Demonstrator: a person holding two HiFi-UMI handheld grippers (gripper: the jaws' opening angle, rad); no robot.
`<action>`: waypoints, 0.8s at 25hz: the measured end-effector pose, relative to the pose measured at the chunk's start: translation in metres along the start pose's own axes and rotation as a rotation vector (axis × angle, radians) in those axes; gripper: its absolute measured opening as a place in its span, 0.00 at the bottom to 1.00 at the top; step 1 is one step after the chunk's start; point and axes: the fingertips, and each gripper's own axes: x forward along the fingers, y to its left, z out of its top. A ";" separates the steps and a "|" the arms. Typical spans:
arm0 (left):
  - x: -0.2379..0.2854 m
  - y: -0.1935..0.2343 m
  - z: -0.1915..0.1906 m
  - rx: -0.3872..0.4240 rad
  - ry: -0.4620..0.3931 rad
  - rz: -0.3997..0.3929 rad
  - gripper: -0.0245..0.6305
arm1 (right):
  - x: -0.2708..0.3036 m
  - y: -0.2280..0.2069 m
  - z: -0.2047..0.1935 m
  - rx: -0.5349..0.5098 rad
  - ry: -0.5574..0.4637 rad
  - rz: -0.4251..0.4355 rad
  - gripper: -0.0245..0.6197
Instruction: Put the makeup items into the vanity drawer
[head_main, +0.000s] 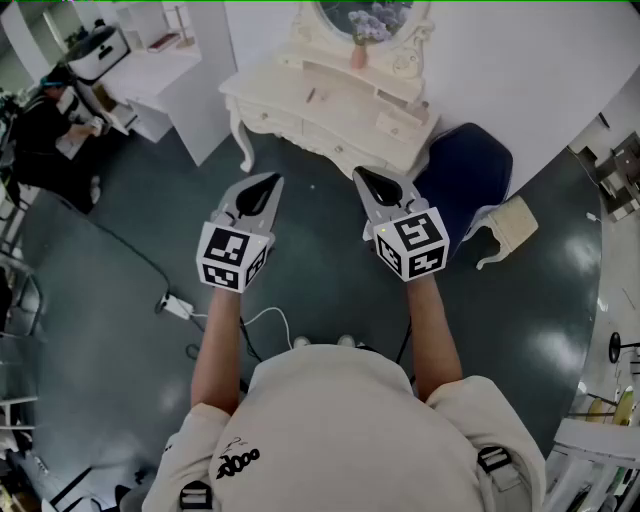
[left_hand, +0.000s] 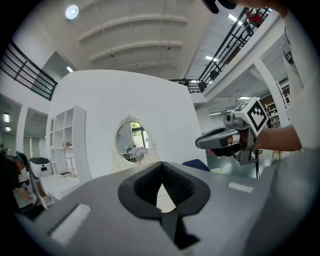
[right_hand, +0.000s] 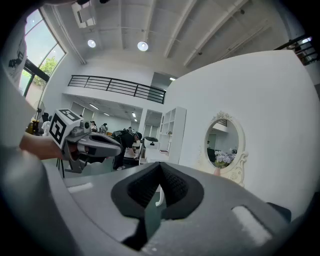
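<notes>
Left gripper view: left gripper jaws clenched, pads meeting at the tips, nothing between them. Right gripper view: right gripper jaws likewise clenched and empty. Head view: both held side by side, apart, over the dark floor, tips toward 12 o'clock. Cream vanity stands at 12 o'clock, well apart from both; small items on its counter too small to identify. At 2 o'clock, a navy chair just beside the vanity.
</notes>
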 end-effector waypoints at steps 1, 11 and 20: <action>0.000 0.002 0.000 0.003 -0.003 -0.006 0.06 | 0.003 0.001 0.001 -0.007 0.002 -0.004 0.04; 0.004 0.021 -0.018 -0.090 -0.019 -0.091 0.06 | 0.018 0.000 -0.013 0.047 0.015 -0.061 0.04; 0.063 0.061 -0.030 -0.019 0.005 -0.096 0.06 | 0.081 -0.036 -0.015 -0.011 0.003 -0.028 0.04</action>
